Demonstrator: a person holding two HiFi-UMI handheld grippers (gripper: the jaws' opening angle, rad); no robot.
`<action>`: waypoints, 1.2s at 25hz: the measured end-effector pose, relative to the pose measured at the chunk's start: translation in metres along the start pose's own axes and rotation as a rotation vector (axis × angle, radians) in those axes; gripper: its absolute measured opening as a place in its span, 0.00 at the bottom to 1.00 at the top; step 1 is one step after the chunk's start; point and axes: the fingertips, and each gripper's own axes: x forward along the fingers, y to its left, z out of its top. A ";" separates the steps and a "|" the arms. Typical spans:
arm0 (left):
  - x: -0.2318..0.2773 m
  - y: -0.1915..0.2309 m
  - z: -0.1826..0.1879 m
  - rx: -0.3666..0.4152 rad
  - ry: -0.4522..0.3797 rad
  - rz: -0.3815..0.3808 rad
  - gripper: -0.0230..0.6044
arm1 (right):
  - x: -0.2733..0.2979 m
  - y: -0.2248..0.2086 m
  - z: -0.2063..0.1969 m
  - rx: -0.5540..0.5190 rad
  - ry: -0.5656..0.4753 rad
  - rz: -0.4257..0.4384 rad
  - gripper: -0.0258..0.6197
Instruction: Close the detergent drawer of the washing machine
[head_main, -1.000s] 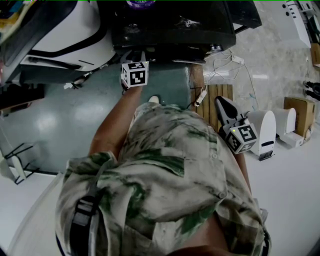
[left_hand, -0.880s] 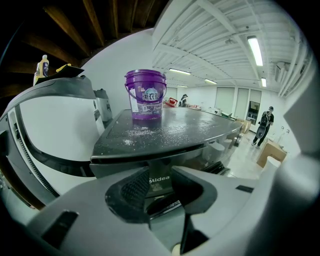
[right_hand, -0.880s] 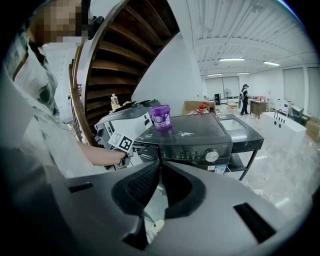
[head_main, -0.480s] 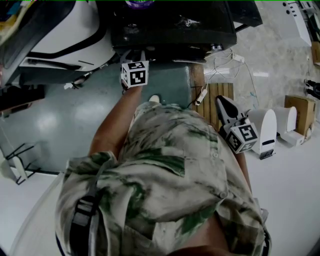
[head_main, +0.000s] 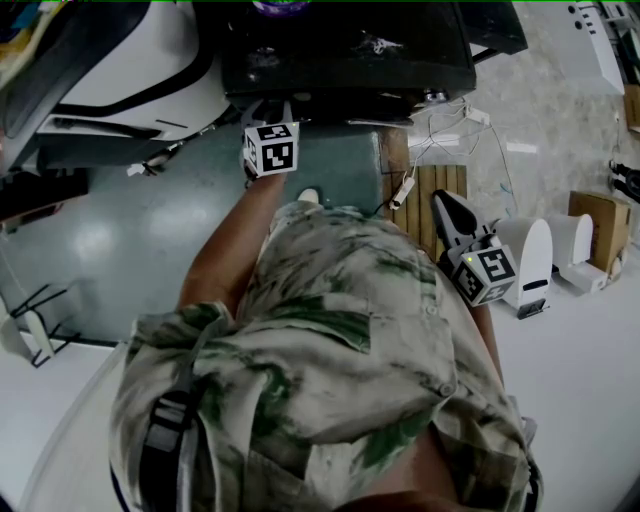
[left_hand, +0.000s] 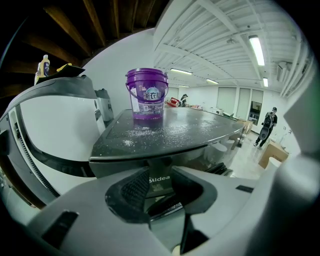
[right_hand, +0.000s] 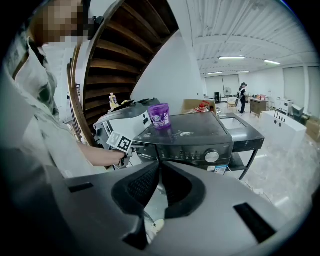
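Observation:
The dark washing machine (head_main: 345, 50) stands ahead of me with a purple bucket (left_hand: 146, 94) on its lid. In the left gripper view the detergent drawer front (left_hand: 158, 179), dark with a brand name, fills the gap between the jaws of my left gripper (left_hand: 161, 172). They stand wide and look closed on it. In the head view only that gripper's marker cube (head_main: 270, 148) shows, at the machine's front. My right gripper (head_main: 447, 207) hangs back at the right with its jaws together and nothing in them; its own view shows the machine (right_hand: 190, 137) and the left hand.
A white appliance (head_main: 120, 70) stands left of the machine. Loose cables (head_main: 450, 130) and a wooden slatted board (head_main: 435, 200) lie on the floor to the right, with white units (head_main: 535, 265) and a cardboard box (head_main: 598, 230) beyond. A person (left_hand: 267, 125) stands far off.

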 end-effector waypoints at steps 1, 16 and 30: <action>0.000 0.000 0.000 0.000 -0.001 0.002 0.28 | 0.001 0.000 0.000 0.000 0.002 0.000 0.10; 0.010 0.005 0.002 -0.017 0.003 0.032 0.24 | 0.009 0.001 -0.002 0.005 0.017 0.010 0.10; -0.020 -0.004 0.001 -0.001 -0.015 0.049 0.25 | -0.010 0.001 -0.014 -0.033 0.015 0.077 0.10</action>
